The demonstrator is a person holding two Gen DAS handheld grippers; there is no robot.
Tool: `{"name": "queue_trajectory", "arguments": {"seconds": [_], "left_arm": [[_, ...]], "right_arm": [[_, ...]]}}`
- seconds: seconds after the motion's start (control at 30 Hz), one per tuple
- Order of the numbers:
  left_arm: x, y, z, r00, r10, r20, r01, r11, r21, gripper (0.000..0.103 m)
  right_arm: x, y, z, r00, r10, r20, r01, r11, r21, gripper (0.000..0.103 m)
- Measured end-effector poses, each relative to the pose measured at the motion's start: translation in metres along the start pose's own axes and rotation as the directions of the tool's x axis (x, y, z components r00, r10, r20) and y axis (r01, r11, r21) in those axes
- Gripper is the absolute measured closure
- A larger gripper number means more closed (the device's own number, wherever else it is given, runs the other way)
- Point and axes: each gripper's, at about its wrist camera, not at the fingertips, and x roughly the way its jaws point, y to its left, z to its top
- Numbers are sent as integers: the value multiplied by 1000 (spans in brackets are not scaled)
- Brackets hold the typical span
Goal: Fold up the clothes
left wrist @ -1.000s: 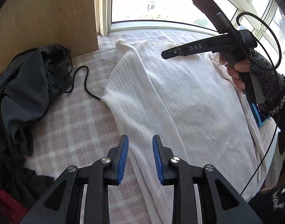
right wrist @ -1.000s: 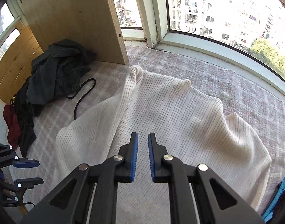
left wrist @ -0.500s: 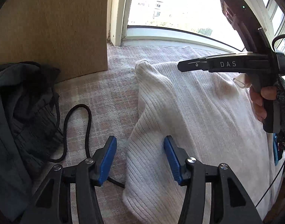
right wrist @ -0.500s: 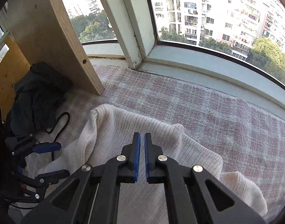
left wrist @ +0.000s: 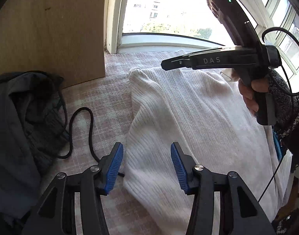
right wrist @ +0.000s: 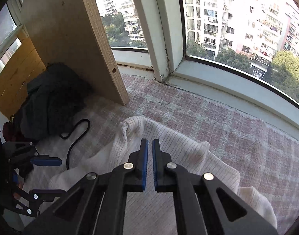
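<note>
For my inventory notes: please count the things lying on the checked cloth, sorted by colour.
White: 1, the ribbed sweater
Dark grey: 1, the heap of clothes
Black: 1, the cable
Total: 3

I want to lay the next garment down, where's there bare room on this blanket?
Bare blanket lies between the sweater and the window sill. Left is crowded: a cable and dark clothes by the board.

sweater (left wrist: 188,117): white ribbed knit | blanket (right wrist: 218,121): woven checked cloth | panel (left wrist: 47,35): matt wood grain
</note>
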Motion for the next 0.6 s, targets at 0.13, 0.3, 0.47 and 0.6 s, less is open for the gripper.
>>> {"name": "queue_trajectory", "arguments": {"seconds": [0.13, 0.3, 0.47, 0.6], "left_arm": [[-74, 1, -63, 1000, 10, 25, -9, 999, -43, 55], [-127, -17, -157, 1000, 1, -17, -4, 988, -151, 53], [-119, -62, -253, 986, -134, -103, 101, 957, -272, 52], [-101, -96, -290, 986, -70, -150, 34, 972, -233, 52]], "right_arm": [[-83, -2, -50, 999, 24, 32, -26, 997, 77, 92], [-125, 38, -128, 993, 109, -43, -102, 985, 139, 78], [-84, 129, -187, 966, 192, -175, -192, 981, 20, 78], [-36, 180, -209, 942, 136, -308, -170, 982, -86, 78]]}}
